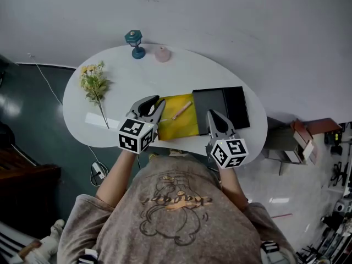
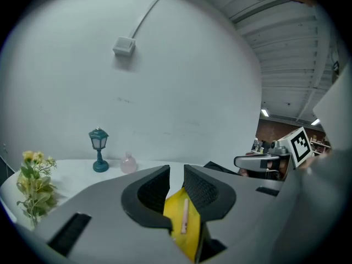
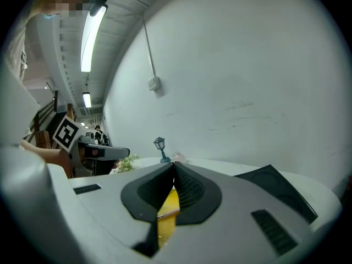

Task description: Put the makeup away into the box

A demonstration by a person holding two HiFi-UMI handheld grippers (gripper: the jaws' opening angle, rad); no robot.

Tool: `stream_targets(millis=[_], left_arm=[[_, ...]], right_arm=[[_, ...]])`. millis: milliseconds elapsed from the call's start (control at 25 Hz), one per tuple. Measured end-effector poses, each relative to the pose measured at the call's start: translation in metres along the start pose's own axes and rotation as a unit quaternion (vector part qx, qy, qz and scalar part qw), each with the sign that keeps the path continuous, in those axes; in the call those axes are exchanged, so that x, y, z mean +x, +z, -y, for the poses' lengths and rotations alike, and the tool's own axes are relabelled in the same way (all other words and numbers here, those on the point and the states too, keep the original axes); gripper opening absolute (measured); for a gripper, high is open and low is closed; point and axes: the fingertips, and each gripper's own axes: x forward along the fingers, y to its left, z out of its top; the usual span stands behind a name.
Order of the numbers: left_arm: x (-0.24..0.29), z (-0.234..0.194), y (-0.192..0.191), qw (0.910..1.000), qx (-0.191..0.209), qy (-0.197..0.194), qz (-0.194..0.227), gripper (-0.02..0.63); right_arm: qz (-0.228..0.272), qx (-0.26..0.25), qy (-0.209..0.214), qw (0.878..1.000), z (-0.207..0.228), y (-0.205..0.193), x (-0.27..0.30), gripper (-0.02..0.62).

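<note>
Lying on the yellow mat [image 1: 184, 128] beside the open black box [image 1: 221, 108], the slim pink makeup stick [image 1: 182, 110] looks light, stiff and likely to roll, so pinch it mid-length. Box looks empty from above. Left gripper [image 1: 158, 106] hovers empty, jaws slightly apart; right gripper [image 1: 213, 115] has its jaws together on nothing.

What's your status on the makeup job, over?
Left gripper jaws slightly apart, empty; right gripper jaws shut, empty. Slim pink makeup stick lies on yellow rectangular tray, beside black rectangular box. Nothing in the way.
</note>
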Motion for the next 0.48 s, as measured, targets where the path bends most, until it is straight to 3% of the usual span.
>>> stream_targets(millis=[280,480], left_arm=[[-0.036,-0.017,0.01,0.9954,-0.018,0.033,0.088,0.075],[-0.054,-0.032,-0.002,0.9922,-0.027,0.064,0.104,0.057]], right_arm=[[0.003,-0.025,0.016,1.0,-0.013,0.007,0.008,0.003],[0.004,-0.034,0.025,0.999,-0.018,0.007,0.01,0.003]])
